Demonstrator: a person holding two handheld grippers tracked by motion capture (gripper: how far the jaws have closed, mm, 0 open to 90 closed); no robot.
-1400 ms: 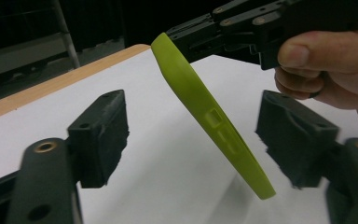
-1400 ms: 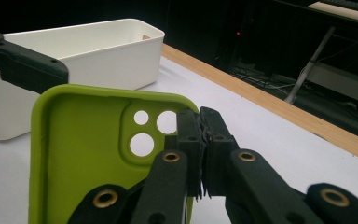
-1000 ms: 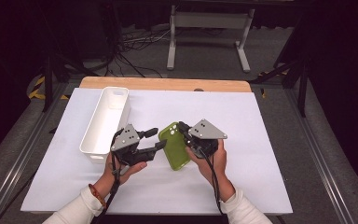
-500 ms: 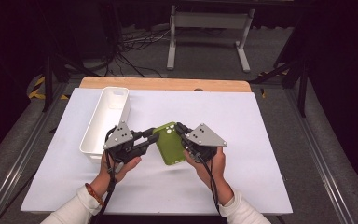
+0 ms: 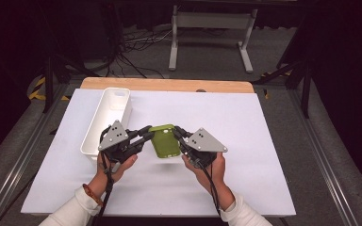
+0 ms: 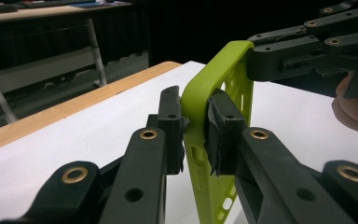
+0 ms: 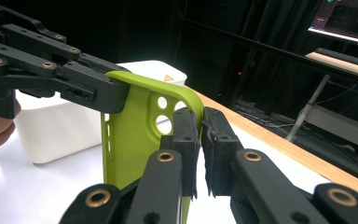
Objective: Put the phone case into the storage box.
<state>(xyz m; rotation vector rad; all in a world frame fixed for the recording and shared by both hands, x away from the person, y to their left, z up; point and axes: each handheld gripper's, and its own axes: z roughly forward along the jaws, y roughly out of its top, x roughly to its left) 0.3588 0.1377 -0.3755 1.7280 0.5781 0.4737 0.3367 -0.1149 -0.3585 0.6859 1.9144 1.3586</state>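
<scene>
A lime-green phone case point(image 5: 164, 142) is held just above the white table between both grippers. My left gripper point(image 5: 146, 134) has just been closing and now pinches the case's left edge. In the left gripper view the pads point(image 6: 170, 116) press on the green rim point(image 6: 200, 93). My right gripper point(image 5: 179, 136) is shut on the opposite edge. In the right gripper view its jaws point(image 7: 200, 128) clamp the corner near the camera holes of the case point(image 7: 130, 126). The left gripper's arm point(image 7: 51, 70) shows at the far side.
A long white bin point(image 5: 106, 117) stands at the left of the white table cover point(image 5: 264, 141), close to my left hand. A wooden strip point(image 5: 169, 84) runs along the table's far edge. Beyond it are a metal stand and cables on the floor.
The left gripper, open and apart from the case a second ago, has moved in to its left edge and shut on it. The right gripper kept its hold, shifting the case slightly.
</scene>
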